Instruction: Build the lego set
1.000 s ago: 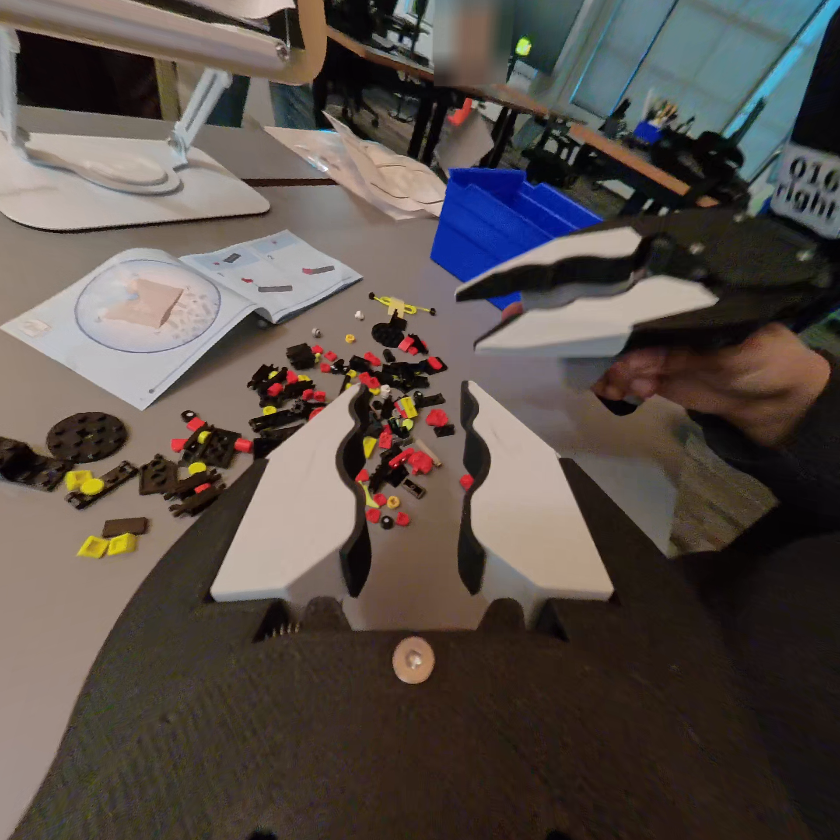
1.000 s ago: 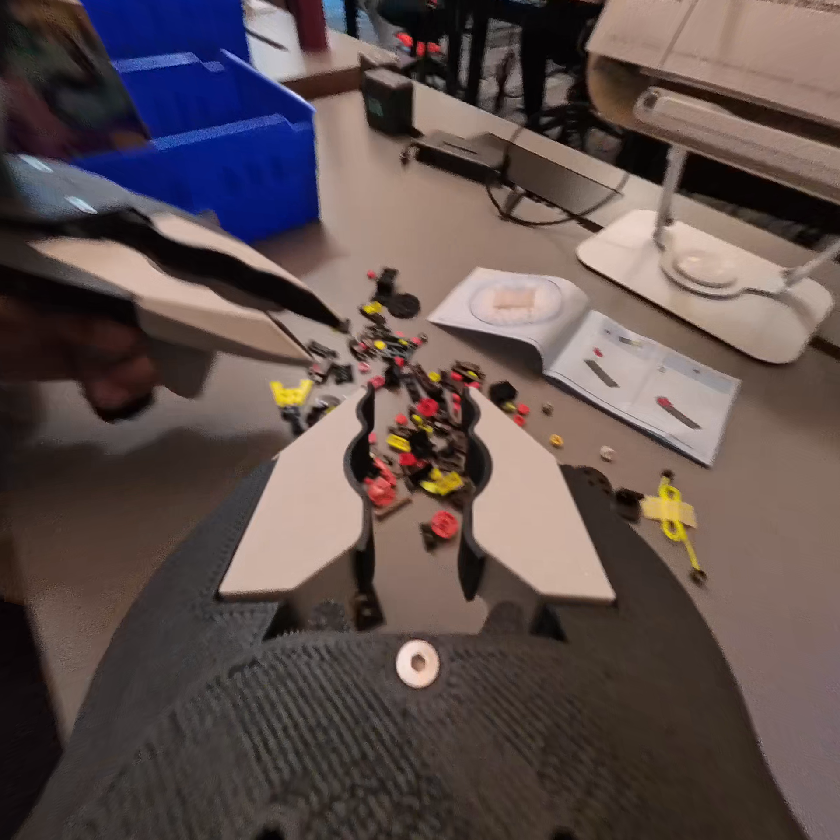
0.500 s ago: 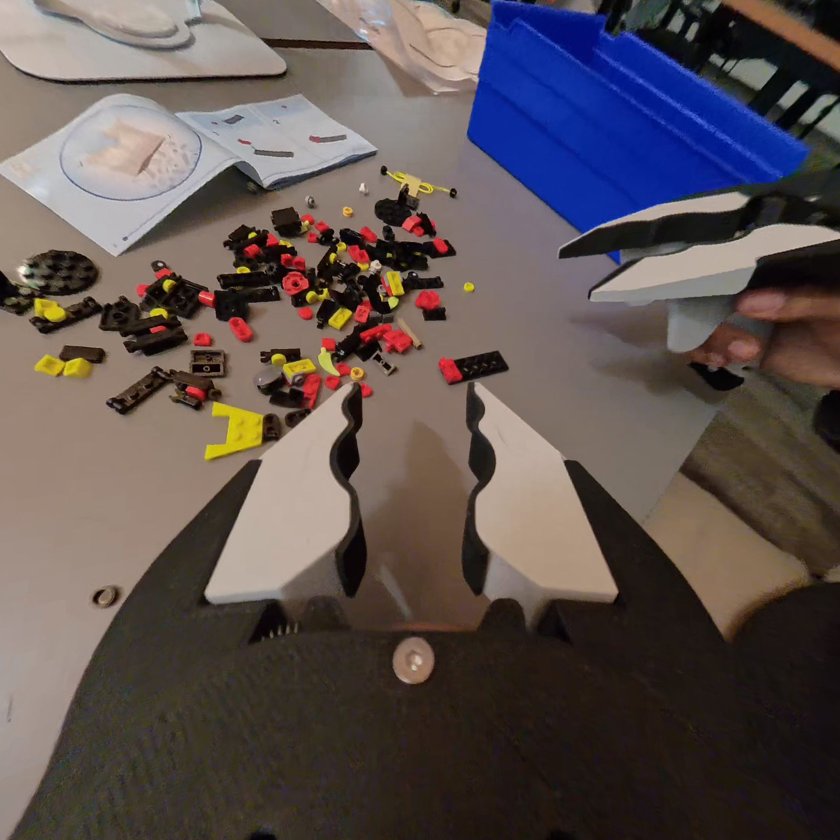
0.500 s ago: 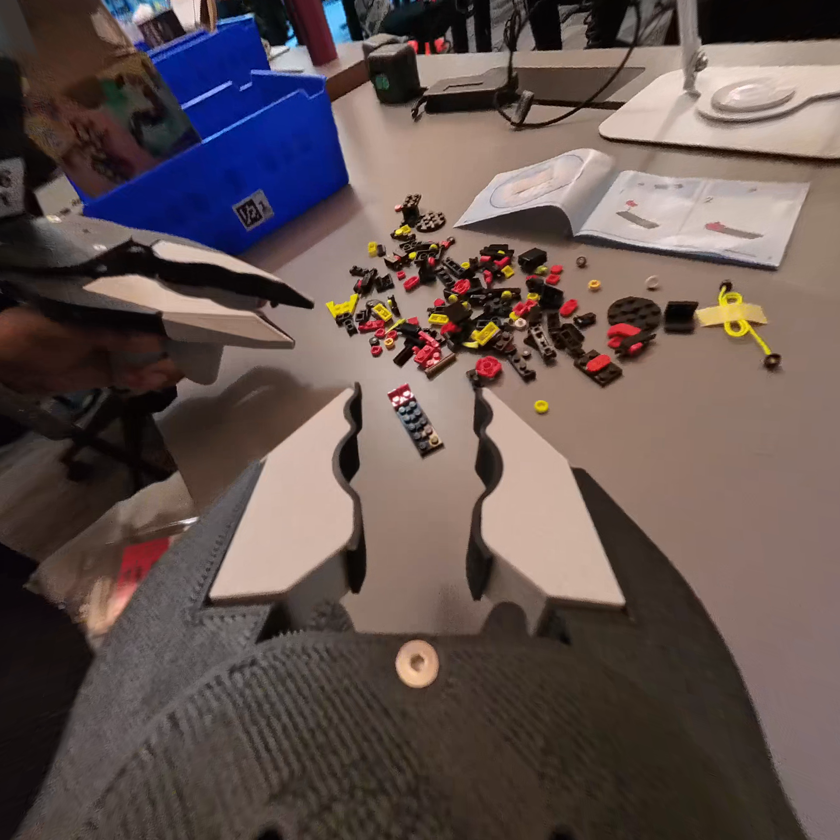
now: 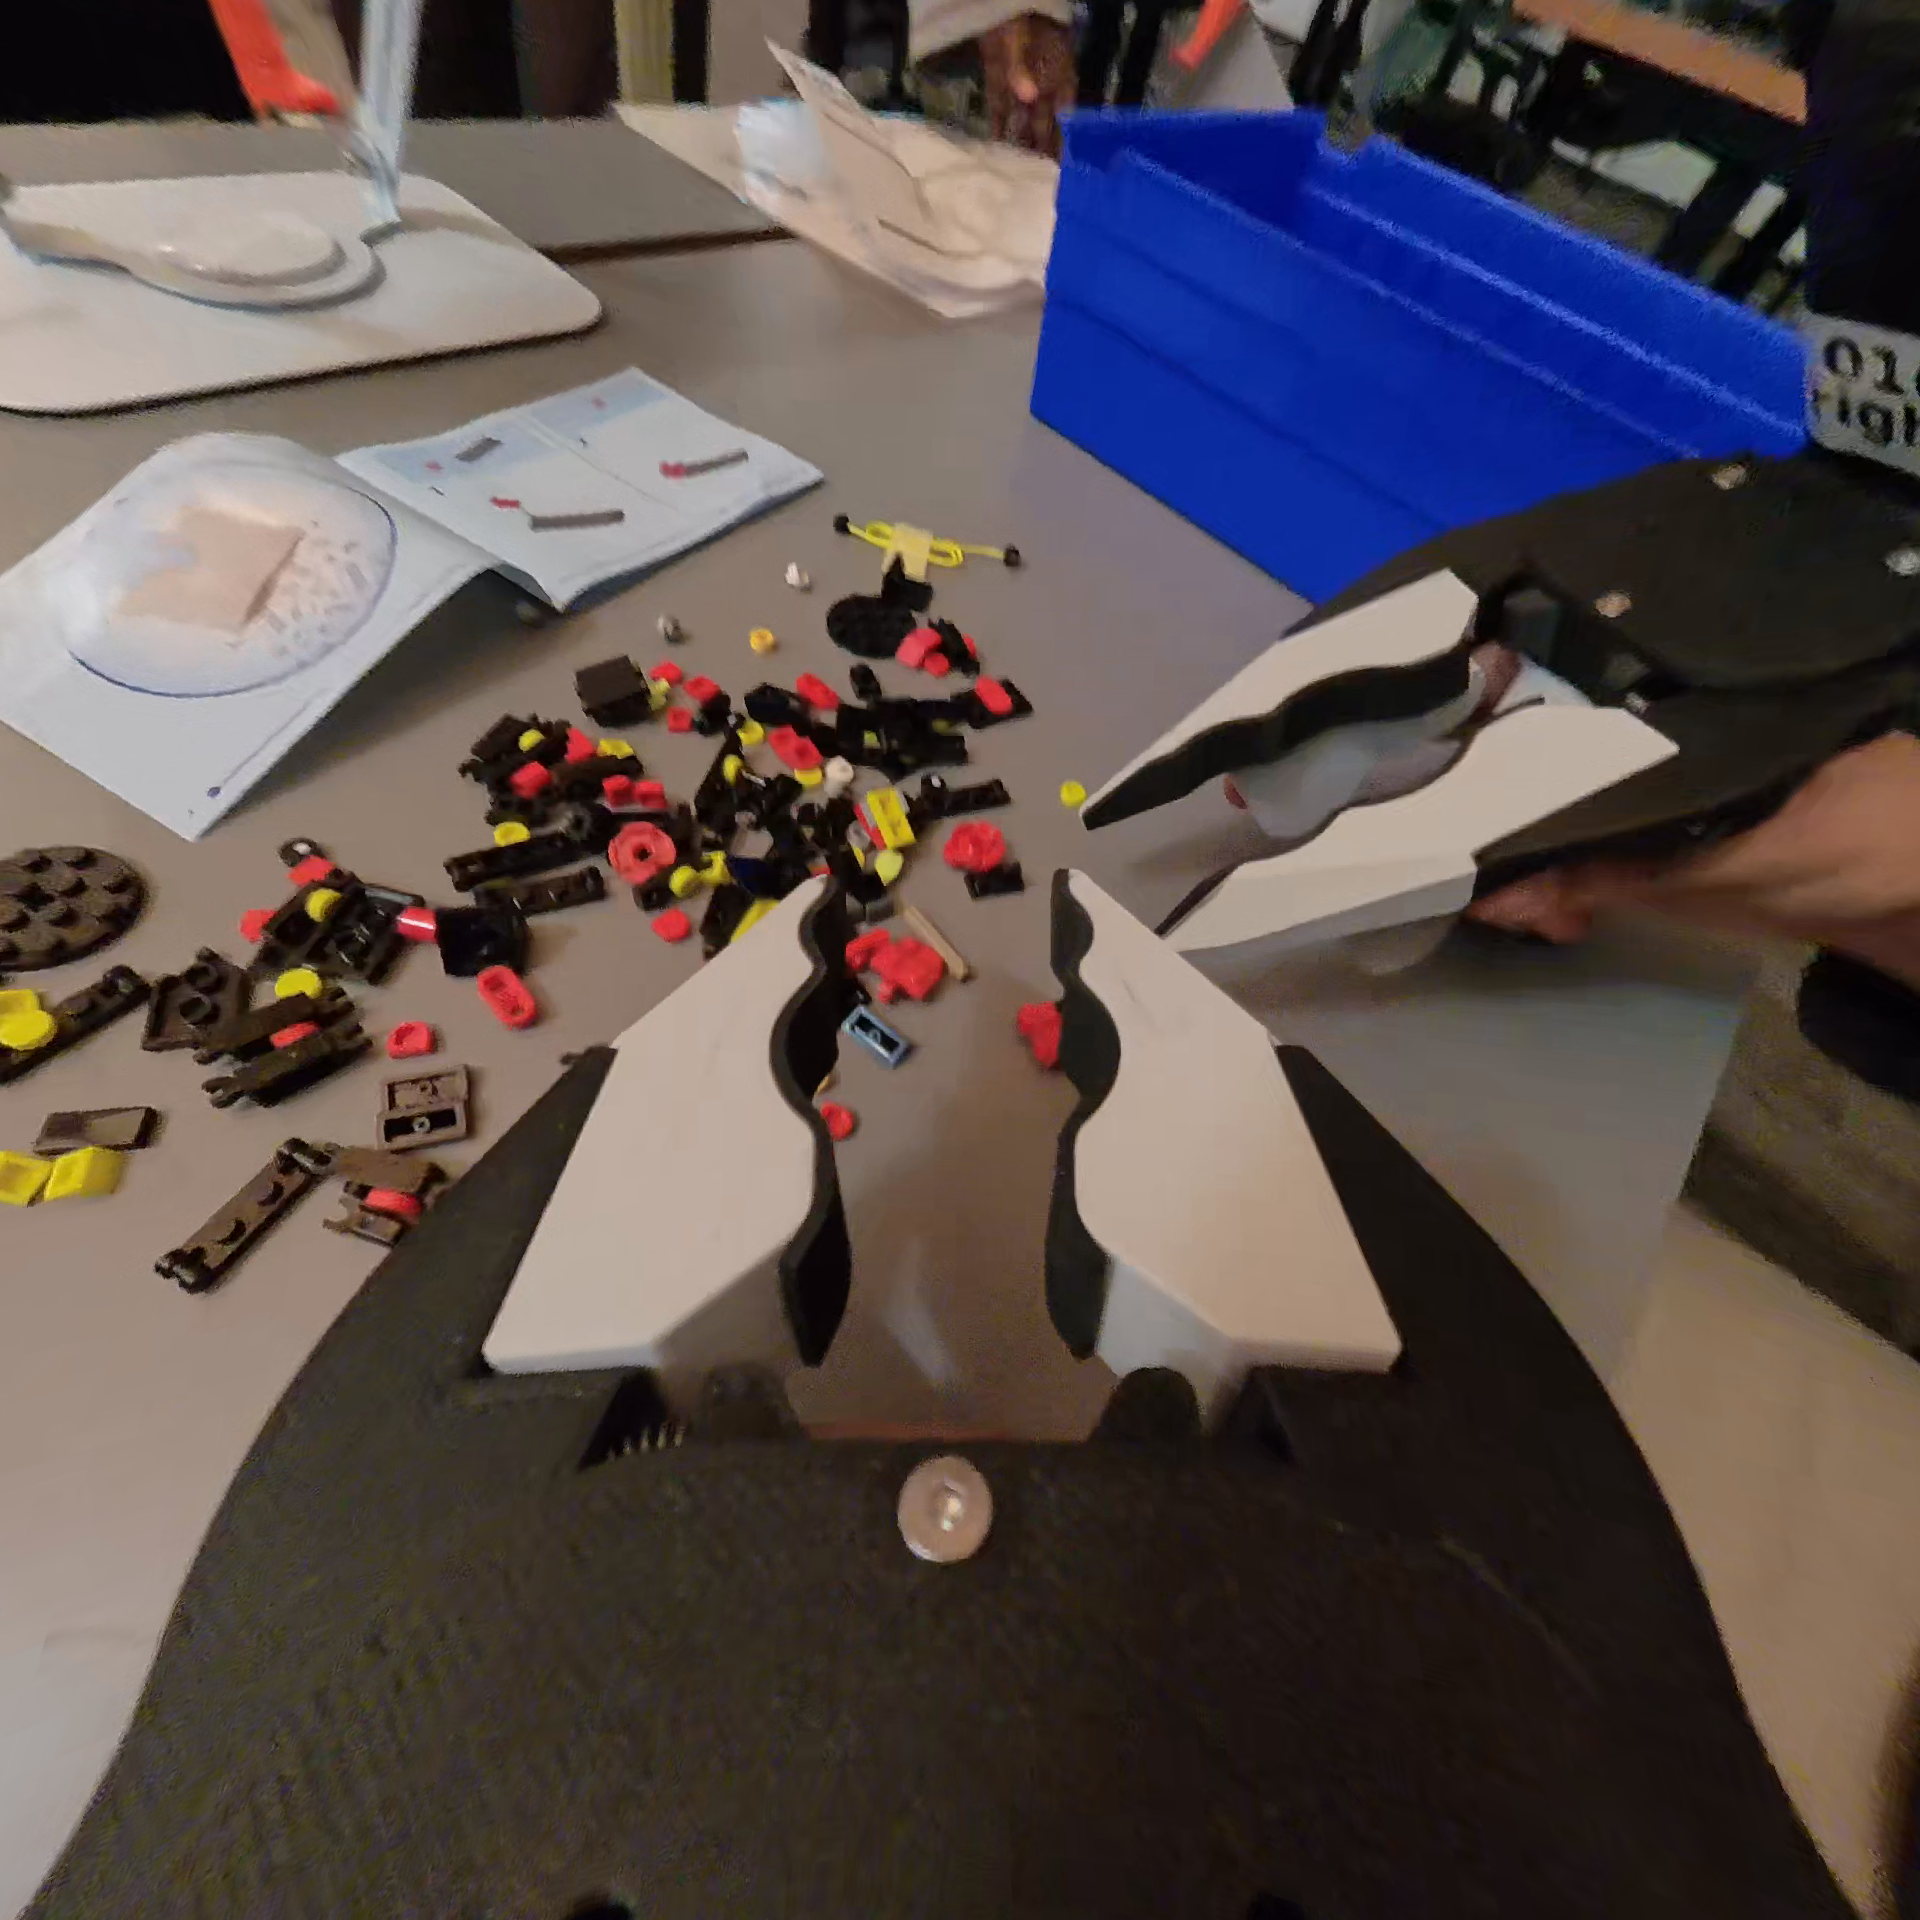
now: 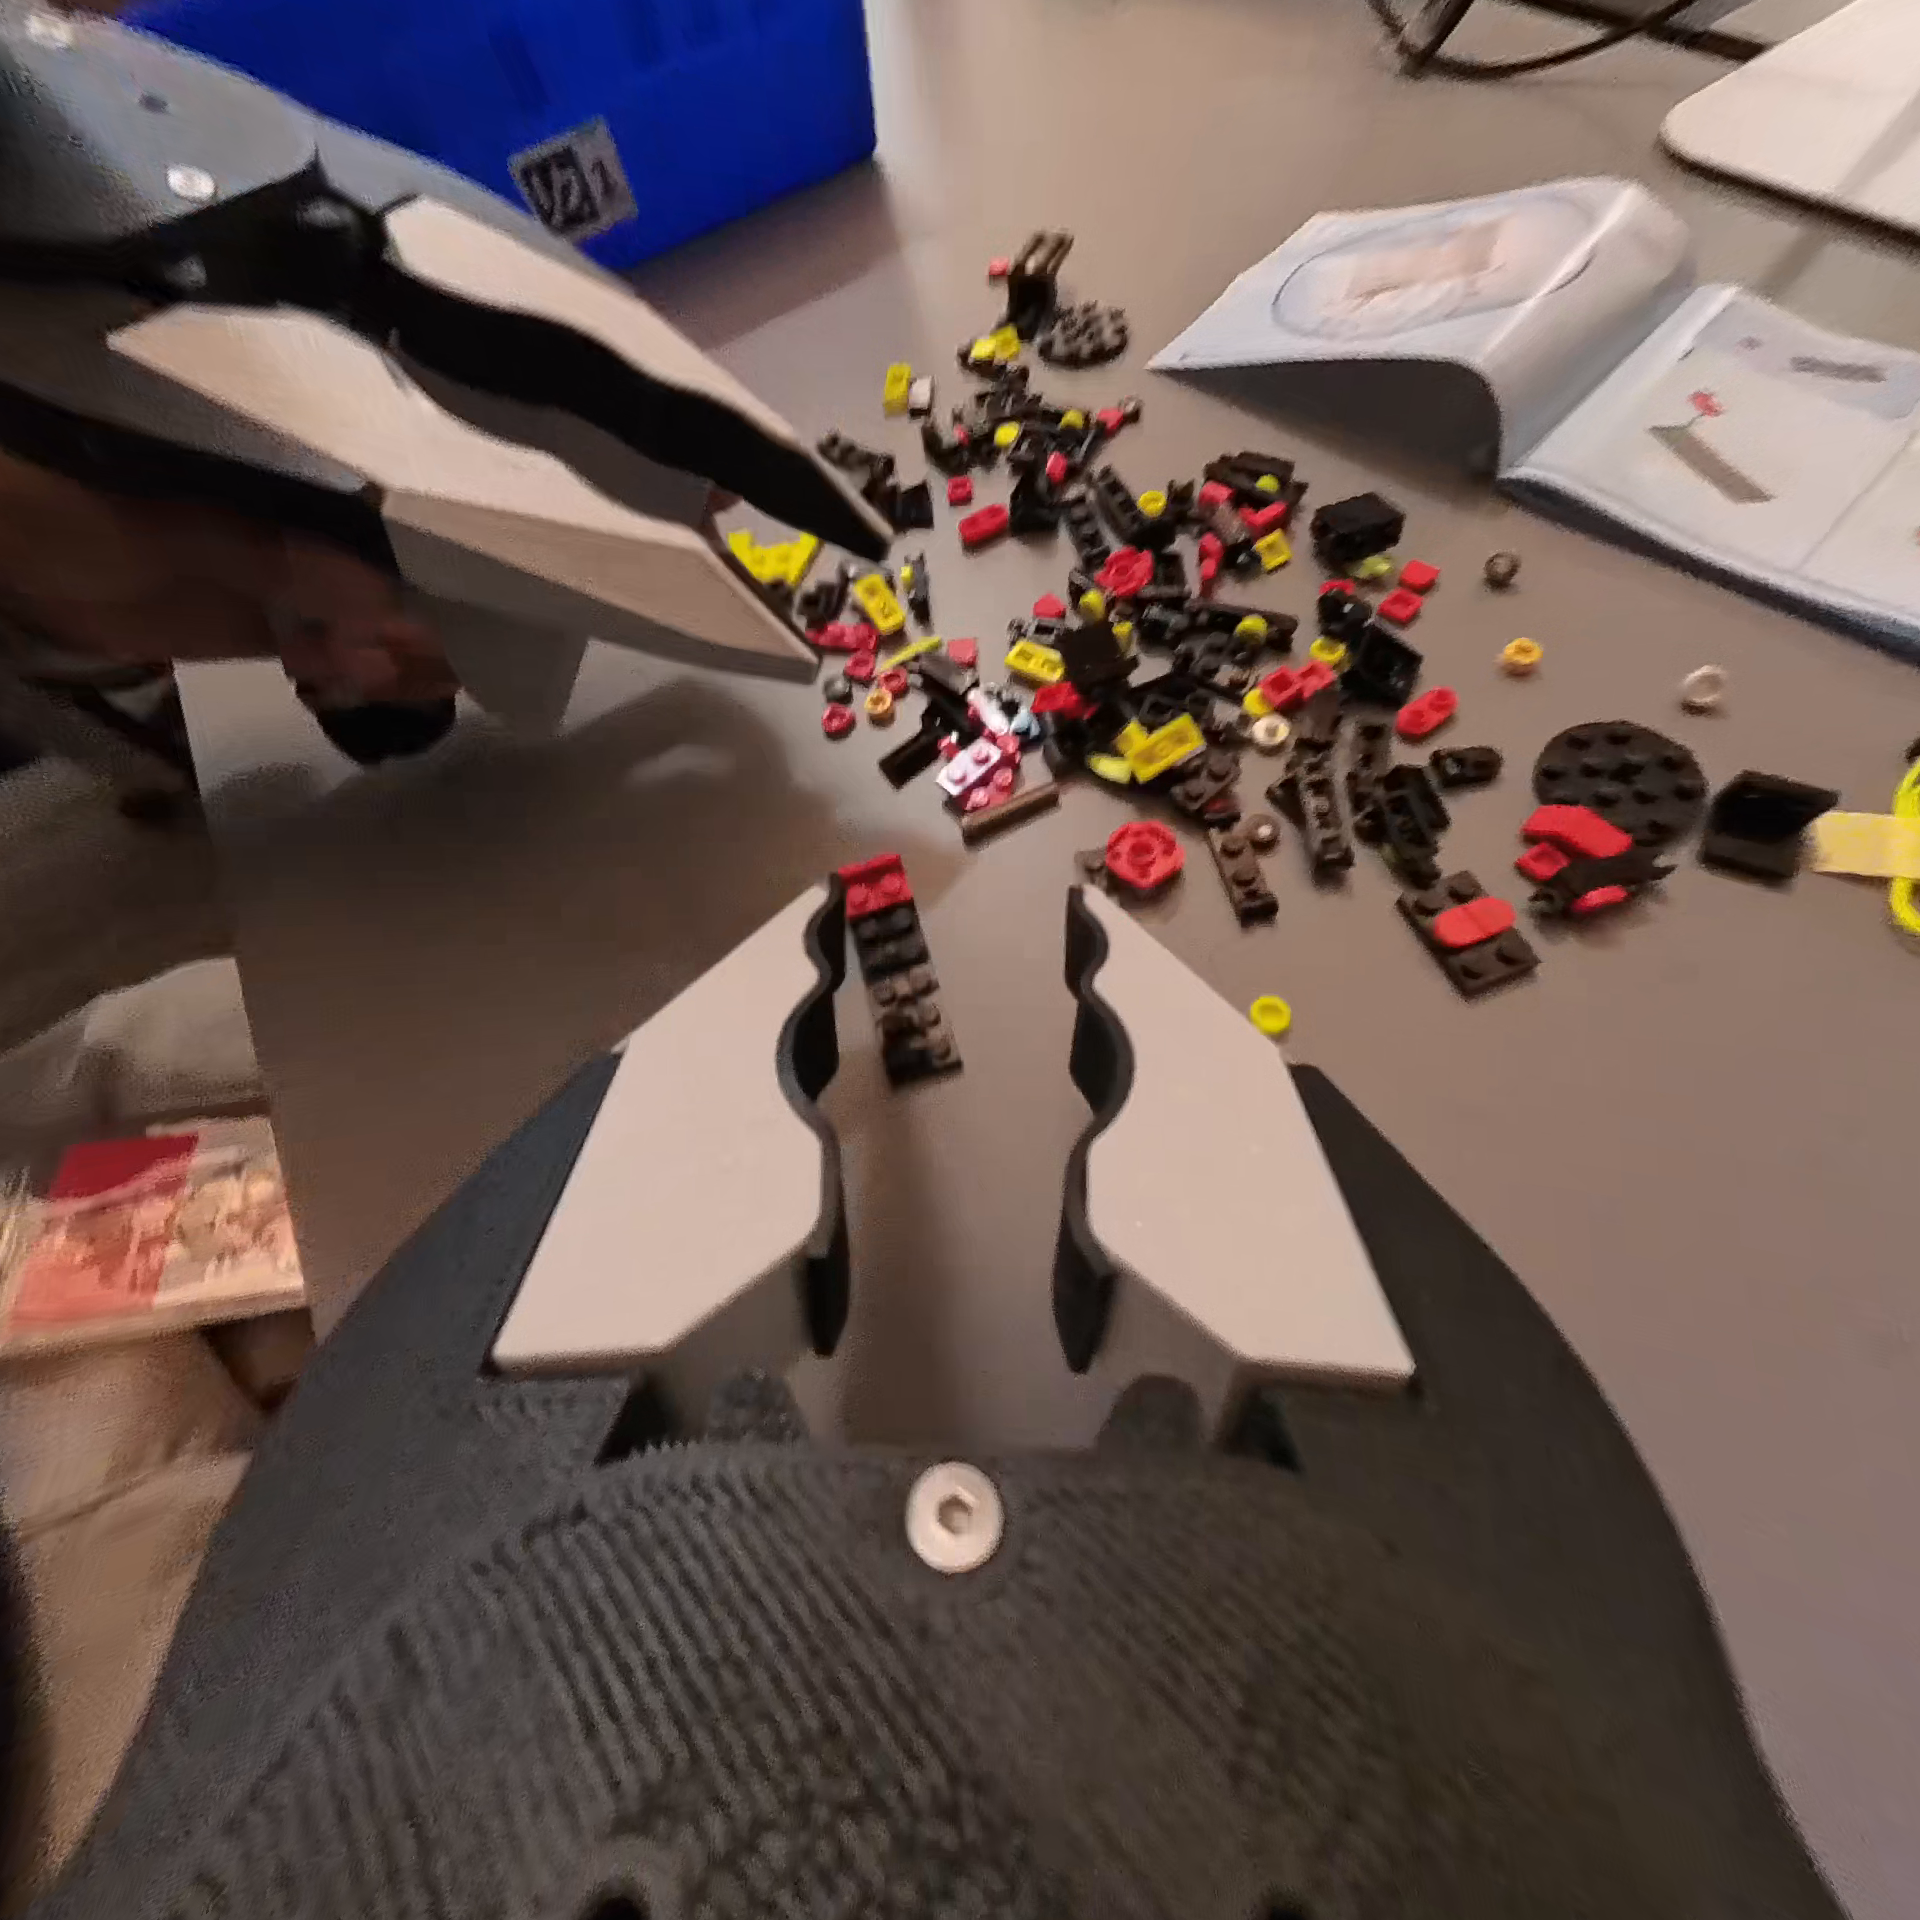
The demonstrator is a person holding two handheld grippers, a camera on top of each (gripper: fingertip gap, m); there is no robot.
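Loose red, black and yellow lego pieces [image 5: 748, 810] lie in a heap on the grey table [image 5: 935, 364]. My left gripper [image 5: 945, 894] is open and empty, its tips at the near edge of the heap. My right gripper [image 6: 951, 899] is open, low over the table. A long black plate with a red piece at its far end [image 6: 899, 977] lies flat between its fingers, close to the left finger; contact cannot be told. Each gripper shows in the other's view: the right [image 5: 1127, 873] and the left [image 6: 847, 603], both open.
An open instruction booklet [image 5: 416, 561] lies behind the heap, with a white lamp base [image 5: 260, 281] beyond it. A blue bin [image 5: 1351, 343] stands at the back right. A round black plate [image 5: 62, 904] lies far left. The table edge [image 5: 1714, 1039] is near my right hand. Spacing between my two grippers at the tips: around 6 centimetres.
My left gripper has moved forward to the heap's near edge. My right gripper has dropped and closed in, so the black plate now lies between its fingers. Both stay open.
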